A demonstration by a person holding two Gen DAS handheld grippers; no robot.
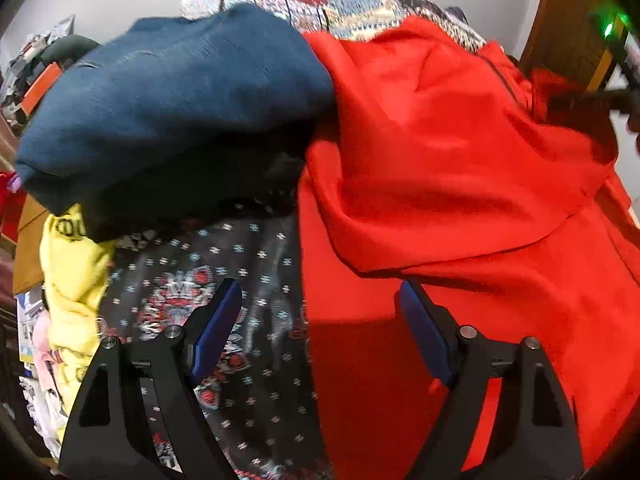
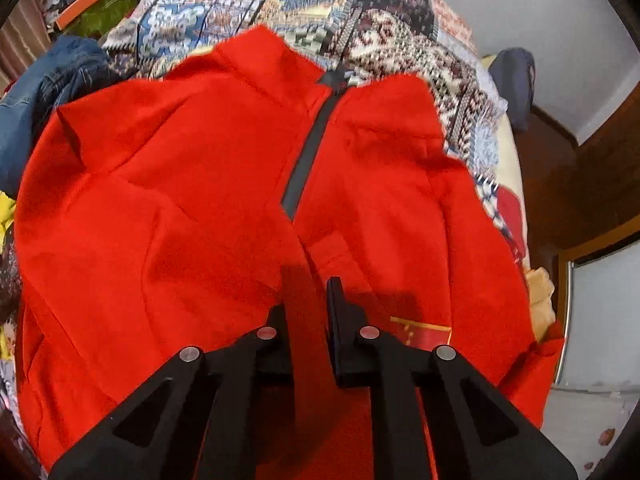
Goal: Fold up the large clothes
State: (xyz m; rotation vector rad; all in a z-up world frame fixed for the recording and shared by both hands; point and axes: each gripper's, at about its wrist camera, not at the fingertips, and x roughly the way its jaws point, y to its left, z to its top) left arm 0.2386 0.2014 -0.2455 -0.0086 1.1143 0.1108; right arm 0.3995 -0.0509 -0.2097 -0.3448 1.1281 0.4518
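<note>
Now a bright red jacket [image 2: 200,208] with a dark grey zip [image 2: 308,156] and a stand-up collar lies face up on the patterned bedspread [image 2: 360,40], collar toward twelve o'clock. At nine o'clock beside it sits a navy garment [image 1: 172,92]. The left hand-held gripper [image 1: 320,332] hangs open above the jacket's edge. The right hand-held gripper [image 2: 308,320] pinches a fold of red fabric.

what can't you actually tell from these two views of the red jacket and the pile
- Red jacket: hem and lower front hidden behind the right gripper in the right wrist view; whether cloth is pinched between its nearly closed fingers is unclear.
- Red jacket's right side: blurred in the left wrist view.
- Blue garment: its type is unclear, bunched up and blurred.
- Yellow garment: print cut off by the blue garment.
- Left gripper: open; contact with cloth cannot be told.
</note>
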